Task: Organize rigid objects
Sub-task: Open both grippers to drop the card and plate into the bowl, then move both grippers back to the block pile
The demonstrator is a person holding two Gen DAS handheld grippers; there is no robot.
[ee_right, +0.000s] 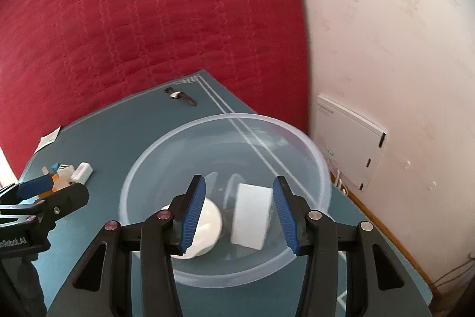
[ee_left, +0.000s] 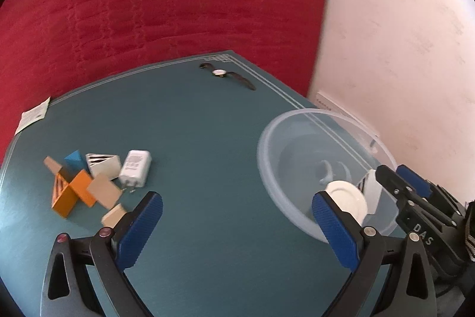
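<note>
A clear plastic bowl (ee_left: 260,147) (ee_right: 225,117) stands at the right of the teal table (ee_left: 207,124). In it lie a round white dish (ee_left: 347,202) (ee_right: 207,225) and a white box (ee_left: 369,189) (ee_right: 252,216). My right gripper (ee_right: 239,207) (ee_left: 394,174) hovers over the bowl, open, its pads on either side of the box without pressing on it. My left gripper (ee_left: 237,213) (ee_right: 56,189) is wide open and empty over the table, left of the bowl. Beyond its left finger lie a white charger (ee_left: 135,168) (ee_right: 81,171) and a pile of small cardboard boxes (ee_left: 77,186).
A wristwatch (ee_left: 227,75) (ee_right: 181,95) lies near the table's far edge. A paper slip (ee_left: 32,116) sits at the far left corner. Red quilted fabric (ee_left: 148,5) fills the background, with a pale wall (ee_right: 386,34) and a white panel (ee_right: 350,138) to the right.
</note>
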